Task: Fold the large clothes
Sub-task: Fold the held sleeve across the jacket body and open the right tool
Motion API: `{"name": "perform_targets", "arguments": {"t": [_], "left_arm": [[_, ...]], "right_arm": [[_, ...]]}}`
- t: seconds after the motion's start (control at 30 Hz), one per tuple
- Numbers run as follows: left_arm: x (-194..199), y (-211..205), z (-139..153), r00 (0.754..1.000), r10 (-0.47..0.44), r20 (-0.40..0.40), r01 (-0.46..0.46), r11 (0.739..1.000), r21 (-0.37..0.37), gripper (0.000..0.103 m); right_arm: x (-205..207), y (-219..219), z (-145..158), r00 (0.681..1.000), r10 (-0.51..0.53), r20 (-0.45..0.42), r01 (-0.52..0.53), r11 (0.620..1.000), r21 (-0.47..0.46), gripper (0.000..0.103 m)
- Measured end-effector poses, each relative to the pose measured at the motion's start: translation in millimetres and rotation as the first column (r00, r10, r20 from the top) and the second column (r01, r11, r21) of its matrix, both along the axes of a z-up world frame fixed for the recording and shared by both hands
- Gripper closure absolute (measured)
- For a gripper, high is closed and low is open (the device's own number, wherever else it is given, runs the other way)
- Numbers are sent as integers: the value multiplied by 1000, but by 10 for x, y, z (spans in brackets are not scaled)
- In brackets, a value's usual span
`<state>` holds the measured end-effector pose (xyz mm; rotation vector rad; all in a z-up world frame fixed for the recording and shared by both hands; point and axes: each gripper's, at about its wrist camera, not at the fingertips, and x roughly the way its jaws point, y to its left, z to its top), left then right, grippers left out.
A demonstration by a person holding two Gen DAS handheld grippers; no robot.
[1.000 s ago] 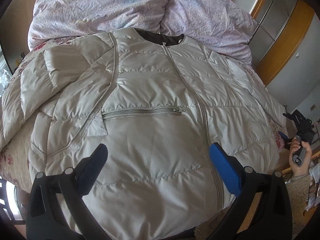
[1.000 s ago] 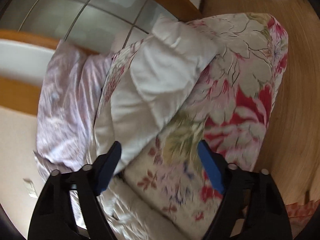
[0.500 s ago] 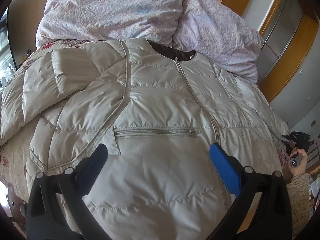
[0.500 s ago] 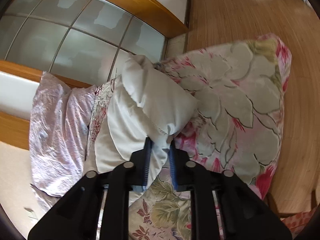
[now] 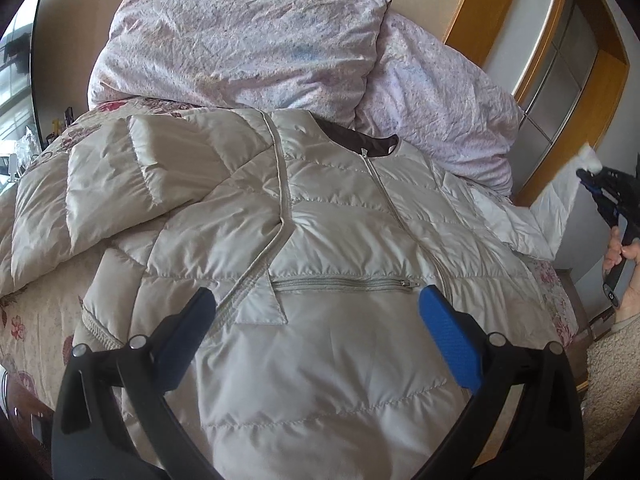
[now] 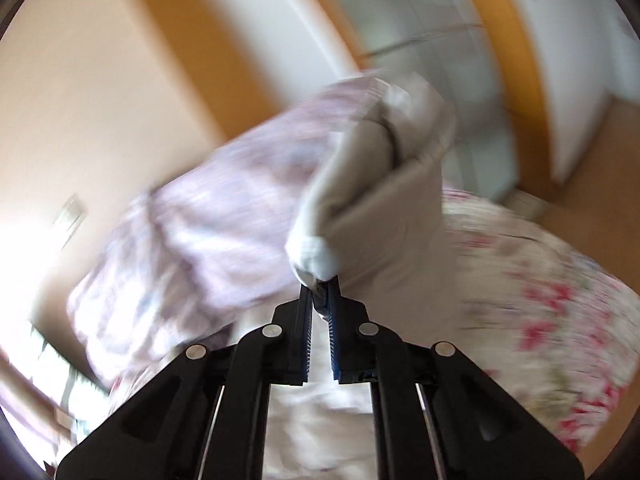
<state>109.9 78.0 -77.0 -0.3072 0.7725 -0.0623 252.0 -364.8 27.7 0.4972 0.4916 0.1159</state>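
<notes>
Two grippers share our work on one pale quilted jacket (image 5: 304,264), which lies front-up and zipped across the floral bedspread (image 5: 36,320) with its collar toward the lilac pillows (image 5: 248,44). At far left its folded sleeve (image 5: 104,184) rests over the chest. Our left gripper (image 5: 316,320) hovers above the lower front, blue pads wide apart and touching nothing, the chest pocket zip (image 5: 340,283) just beyond them. Farther right, our right gripper (image 6: 320,288) has pinched its jaws together on the cuff of the other sleeve (image 6: 384,184) (that view is badly blurred), holding it raised off the bed beside the wooden-framed wardrobe (image 5: 560,80).
</notes>
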Motion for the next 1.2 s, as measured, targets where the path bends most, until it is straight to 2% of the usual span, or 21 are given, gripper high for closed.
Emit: {"name": "perform_targets", "arguments": {"t": [0.07,0.17,0.33,0.43,0.47,0.57,0.6,0.63,0.67,0.7,0.77,0.8,0.83,0.9,1.0,1.03,1.07,1.13,1.2], "left_arm": [[-43,63,5,1000,13,7,-13,1000,-19,2],[-116,162,26,998,49,26,-48,999,-24,2],[-224,316,73,992,109,58,-108,994,-13,2],[-287,424,87,988,136,69,-135,991,-27,2],[-305,459,88,987,144,70,-142,989,-32,2],[-376,584,89,982,173,77,-171,985,-39,2],[-399,625,85,980,184,79,-182,983,-39,2],[-424,683,78,976,202,83,-199,979,-39,2],[-438,739,68,972,219,84,-216,976,-39,2],[-460,790,56,968,235,83,-232,972,-39,2],[-483,918,14,959,274,73,-271,961,-48,2],[-506,974,4,955,287,73,-283,957,-56,2],[-530,1032,-12,951,302,73,-297,953,-65,2],[-574,1119,-33,942,326,80,-321,945,-69,2],[-646,1254,-63,925,374,66,-370,927,-66,2],[-672,1319,-80,918,392,56,-388,919,-70,2],[-697,1372,-91,913,405,47,-401,913,-76,2],[-741,1503,-128,899,437,20,-434,897,-88,2],[-774,1634,-176,882,470,-11,-469,878,-93,2]], "right_arm": [[152,472,109,993,114,21,-113,993,-20,95],[211,1099,153,962,273,25,-272,962,-34,95],[328,2036,-121,884,465,-54,-467,883,-42,95],[415,2593,-580,829,526,-191,-548,832,-89,95],[422,2702,-724,816,528,-235,-562,820,-111,95],[363,3087,-1324,736,505,-452,-637,743,-206,92],[313,3151,-1387,730,491,-476,-643,730,-234,91],[258,3177,-1419,735,483,-475,-647,710,-279,90],[210,3195,-1378,736,486,-471,-655,686,-316,79],[192,3202,-1303,726,494,-478,-668,671,-321,57],[141,3169,-1135,721,531,-446,-678,675,-292,30],[115,3149,-1072,730,545,-411,-672,682,-288,30],[84,3118,-946,764,542,-350,-641,700,-316,30],[171,3111,-830,821,490,-295,-570,734,-368,32],[438,3105,-891,876,373,-307,-474,783,-402,35],[559,3125,-991,884,337,-326,-454,788,-416,35],[632,3137,-1095,883,309,-353,-447,784,-431,35],[819,3256,-1447,852,270,-449,-476,755,-451,34],[800,3375,-1587,873,236,-426,-453,716,-532,34]]}}
